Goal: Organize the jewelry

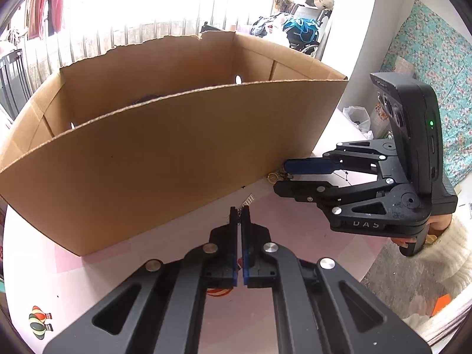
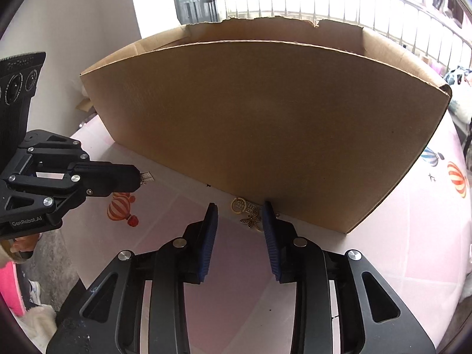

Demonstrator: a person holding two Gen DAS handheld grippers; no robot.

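Observation:
My left gripper (image 1: 239,209) is shut on a small silver sparkly jewelry piece (image 1: 247,200), which sticks out past its fingertips just above the pink table. In the right wrist view the same left gripper (image 2: 137,178) comes in from the left with the silver piece (image 2: 146,176) at its tip. My right gripper (image 2: 239,206) stands open low over the table, right against the front wall of the cardboard box (image 2: 265,118). Gold jewelry (image 2: 249,214), a ring and a butterfly charm, lies on the table between its fingertips, untouched. In the left wrist view the right gripper (image 1: 281,178) points at the gold jewelry (image 1: 273,177) by the box (image 1: 177,147).
The tall open box fills the back of the pink, balloon-printed tablecloth (image 2: 413,221). A hand in a white sleeve (image 1: 448,253) holds the right gripper over the table's right edge. A plastic bag (image 1: 358,116) lies behind the box corner, and grey floor (image 1: 404,274) shows beyond the edge.

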